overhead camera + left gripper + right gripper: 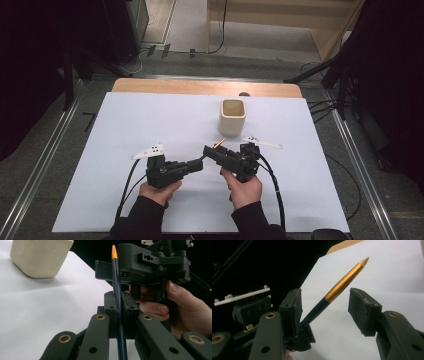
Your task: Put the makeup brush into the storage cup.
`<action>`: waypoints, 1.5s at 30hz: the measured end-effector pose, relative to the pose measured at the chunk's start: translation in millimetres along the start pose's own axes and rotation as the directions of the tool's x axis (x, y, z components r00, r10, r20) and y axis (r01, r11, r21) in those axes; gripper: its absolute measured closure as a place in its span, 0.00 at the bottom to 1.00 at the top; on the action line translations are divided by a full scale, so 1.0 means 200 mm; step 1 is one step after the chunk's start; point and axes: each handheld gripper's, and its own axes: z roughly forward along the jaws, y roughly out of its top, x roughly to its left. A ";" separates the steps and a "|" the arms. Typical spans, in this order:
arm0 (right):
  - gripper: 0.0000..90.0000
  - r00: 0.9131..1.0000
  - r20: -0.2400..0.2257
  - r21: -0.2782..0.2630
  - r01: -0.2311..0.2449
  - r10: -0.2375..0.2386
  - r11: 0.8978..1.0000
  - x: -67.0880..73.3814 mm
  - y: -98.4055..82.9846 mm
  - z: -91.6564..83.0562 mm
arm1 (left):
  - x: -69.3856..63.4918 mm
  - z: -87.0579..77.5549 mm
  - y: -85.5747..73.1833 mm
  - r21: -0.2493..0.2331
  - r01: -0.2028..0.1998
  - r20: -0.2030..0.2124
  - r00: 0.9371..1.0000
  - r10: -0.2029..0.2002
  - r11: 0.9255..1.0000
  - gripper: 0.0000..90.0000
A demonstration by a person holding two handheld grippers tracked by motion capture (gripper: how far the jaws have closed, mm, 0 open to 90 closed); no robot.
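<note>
A dark blue pen [117,277] with an orange tip [219,143] stands clamped between the pads of my left gripper [119,302], which is shut on its shaft. In the high view that left gripper [196,164] points right, near the table's front middle. My right gripper [208,150] faces it from the right. Its jaws stand apart on either side of the pen's orange end [344,282]. My right gripper [328,302] is open; the left pad sits close to the shaft and the right pad is clear of it.
A cream, square-mouthed cup [233,116] stands upright just behind the grippers, and its corner appears as the cream cup [37,257] at the top left. A white sheet [150,120] covers the wooden table. Cables trail from both grippers toward the front edge.
</note>
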 end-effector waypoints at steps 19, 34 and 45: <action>0.75 0.993 0.005 -0.052 -0.120 0.120 0.991 0.01 -0.03 0.00 | -0.02 0.03 -0.03 0.008 -0.043 -0.009 0.999 0.043 0.999 0.94; 0.93 0.981 -0.042 0.004 -0.188 0.188 0.982 -0.04 0.01 -0.01 | -0.01 0.07 -0.01 0.132 -0.056 0.034 0.998 0.052 0.990 0.56; 0.93 0.985 -0.036 0.076 -0.164 0.167 0.984 -0.06 0.03 0.00 | 0.00 0.04 0.07 0.232 -0.061 0.016 0.998 0.059 0.971 0.41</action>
